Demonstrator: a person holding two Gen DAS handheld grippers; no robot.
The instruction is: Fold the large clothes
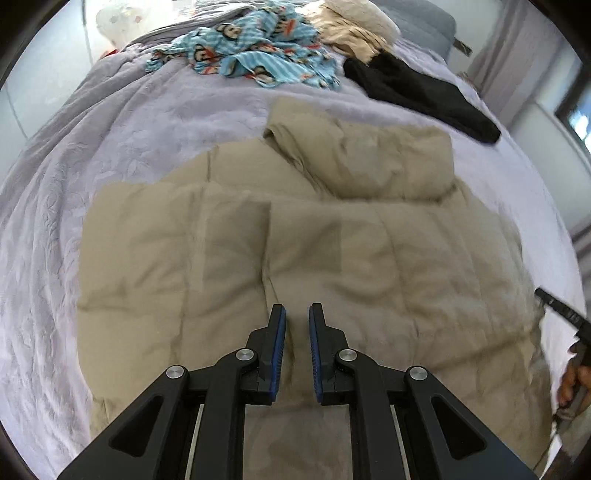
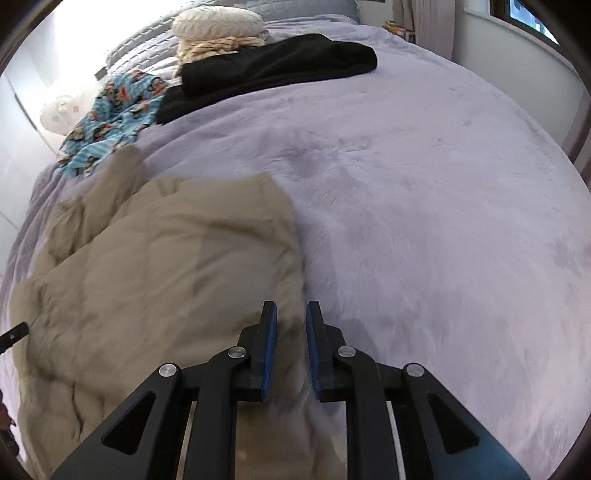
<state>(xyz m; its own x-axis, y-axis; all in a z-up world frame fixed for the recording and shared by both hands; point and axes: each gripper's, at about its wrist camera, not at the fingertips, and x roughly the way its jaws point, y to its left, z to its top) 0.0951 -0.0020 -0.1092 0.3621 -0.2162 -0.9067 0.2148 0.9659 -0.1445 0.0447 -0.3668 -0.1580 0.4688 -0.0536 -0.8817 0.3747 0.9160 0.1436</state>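
Two grippers, left [image 1: 297, 314] and right [image 2: 291, 314], fingers near-together pinching nothing over the puffy tan jacket [image 1: 295, 251]; soft, light, so grab its hem corners.

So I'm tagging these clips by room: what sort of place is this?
Most likely a bedroom at home. The work surface is a bed with a lavender plush cover, a round cream cushion sits at its far end, and clothes lie on it: a tan padded garment and a black one.
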